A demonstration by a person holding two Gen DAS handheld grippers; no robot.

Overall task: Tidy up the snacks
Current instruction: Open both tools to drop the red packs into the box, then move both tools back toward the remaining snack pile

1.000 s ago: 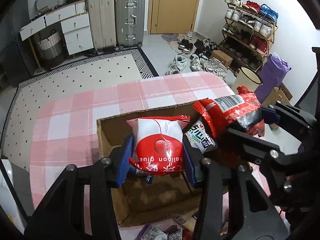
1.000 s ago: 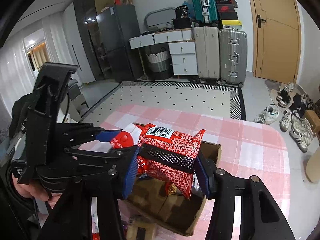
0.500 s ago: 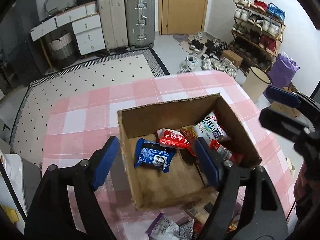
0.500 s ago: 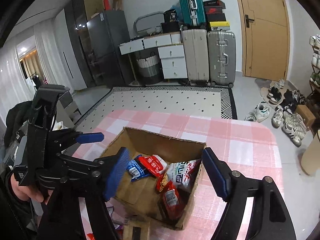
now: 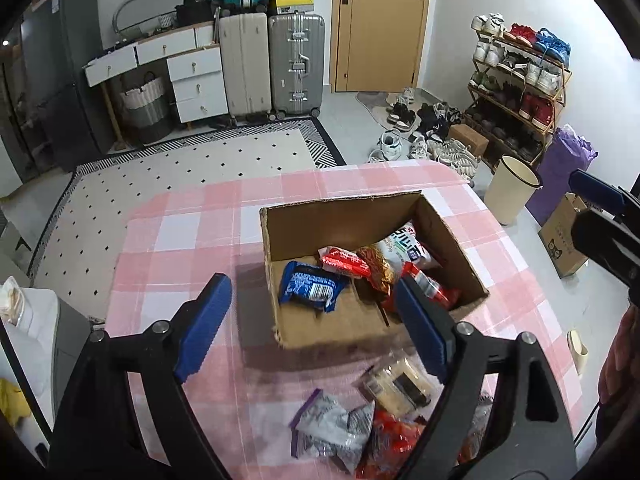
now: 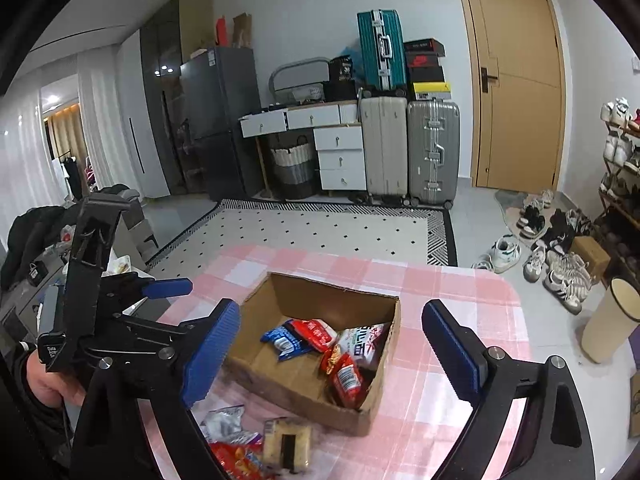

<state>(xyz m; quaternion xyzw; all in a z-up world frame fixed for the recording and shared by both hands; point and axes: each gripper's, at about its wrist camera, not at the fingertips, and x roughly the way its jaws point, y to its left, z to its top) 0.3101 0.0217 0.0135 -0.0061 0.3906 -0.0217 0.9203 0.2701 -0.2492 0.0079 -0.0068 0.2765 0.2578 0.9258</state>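
Hovering over the near edge of the table, both tools are seen released and empty. The left gripper [image 5: 316, 328] has just been opening; nothing is held between its blue pads, and only the near left corner of the cardboard box [image 5: 344, 216] shows through the gap. The right gripper [image 6: 332, 350] has likewise just been opening, with nothing clamped; the box [image 6: 320, 292] is framed between its fingers but not touched.

Just ahead of and below both tools, the box is seen on the pink checked tablecloth [image 5: 176, 248]. Inside it, several packets are already deposited: a blue packet [image 5: 310, 286] nearest the left pad, a small red packet [image 5: 344, 262] behind it, a white noodle pack [image 5: 404, 246] against the far right wall, and a red bag [image 6: 346, 376] in the right corner.

Closer than the box, under the tools, loose snacks are left on the cloth: a silver-purple wrapper [image 5: 328, 424], a red wrapper [image 5: 394, 444] and a beige bar with dark label [image 5: 396, 386]. These lie just outside the box's near wall.

Progress is judged as partway: a handful boxed, at least three items outstanding. Next pickup is expected from the near pile; whether more snacks lie below the frame cannot be told.
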